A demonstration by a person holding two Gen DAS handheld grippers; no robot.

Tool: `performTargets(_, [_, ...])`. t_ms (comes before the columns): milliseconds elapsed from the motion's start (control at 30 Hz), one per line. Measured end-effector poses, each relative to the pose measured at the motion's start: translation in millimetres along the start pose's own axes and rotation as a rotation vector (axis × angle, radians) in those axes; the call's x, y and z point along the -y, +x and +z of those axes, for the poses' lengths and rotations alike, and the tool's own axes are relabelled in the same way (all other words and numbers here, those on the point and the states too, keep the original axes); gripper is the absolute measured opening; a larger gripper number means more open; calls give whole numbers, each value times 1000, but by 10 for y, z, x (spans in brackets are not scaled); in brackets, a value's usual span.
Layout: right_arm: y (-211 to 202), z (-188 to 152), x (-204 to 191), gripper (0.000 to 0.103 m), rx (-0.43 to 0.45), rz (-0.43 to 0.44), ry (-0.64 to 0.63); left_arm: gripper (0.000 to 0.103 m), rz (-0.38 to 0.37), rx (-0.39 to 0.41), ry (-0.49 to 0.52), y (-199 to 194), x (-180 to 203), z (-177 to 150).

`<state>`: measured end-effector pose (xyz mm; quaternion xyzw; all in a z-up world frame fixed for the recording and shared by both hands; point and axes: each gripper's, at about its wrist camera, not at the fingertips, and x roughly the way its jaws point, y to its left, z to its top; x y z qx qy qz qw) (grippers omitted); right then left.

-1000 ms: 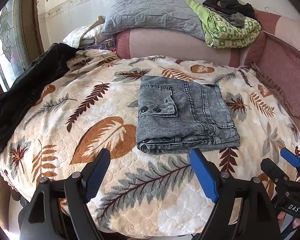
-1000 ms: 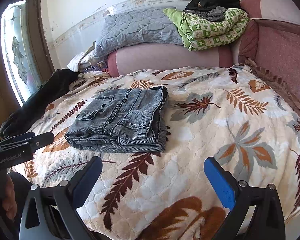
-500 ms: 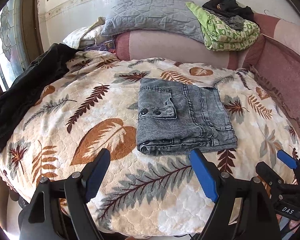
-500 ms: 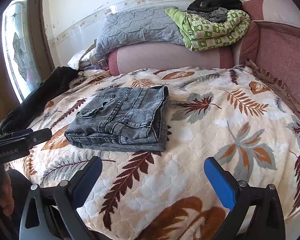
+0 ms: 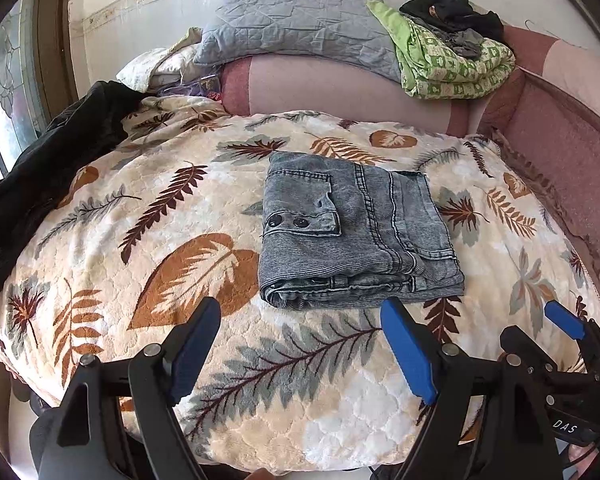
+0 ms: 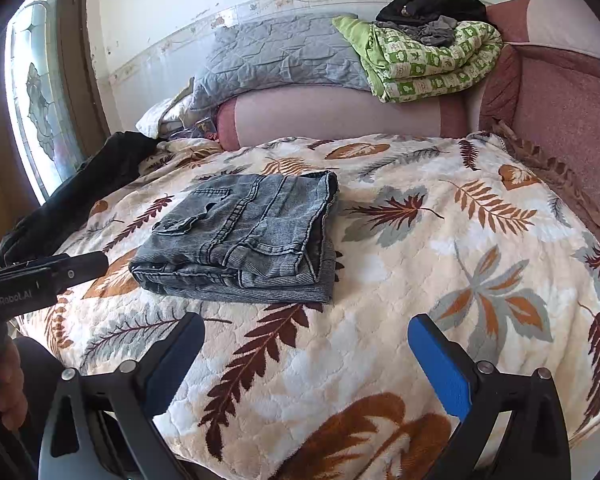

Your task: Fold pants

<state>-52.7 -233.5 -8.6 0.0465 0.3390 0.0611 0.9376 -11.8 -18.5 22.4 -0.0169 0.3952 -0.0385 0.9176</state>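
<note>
Beyond both wide-open hand-held grippers (image 5: 300,344) (image 6: 304,356), folded pants (image 5: 356,228) lie near a black garment (image 5: 48,172).

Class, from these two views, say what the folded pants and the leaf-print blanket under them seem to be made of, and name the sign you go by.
Pants: likely washed grey denim or fine corduroy, matte; mottled fading, fine ribbing, doubled seam stitching and dark snaps show. Blanket: probably plush fleece, soft and slightly fuzzy; its surface is embossed in puffy quilt-like cells with printed leaves.
</note>
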Motion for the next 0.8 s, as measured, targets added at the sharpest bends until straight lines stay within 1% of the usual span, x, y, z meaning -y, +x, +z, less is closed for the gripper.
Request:
performTargets(267, [11,9,5,103,-3,0,-2,83,0,3,9,10,8,6])
performTargets(533, [13,6,-4,103,-1,0,-1,83,-16,-2,-1,25,2,48])
performTargets(800, [42,13,10,103,-3,1,-2,83,-24,11,23,34,45,89])
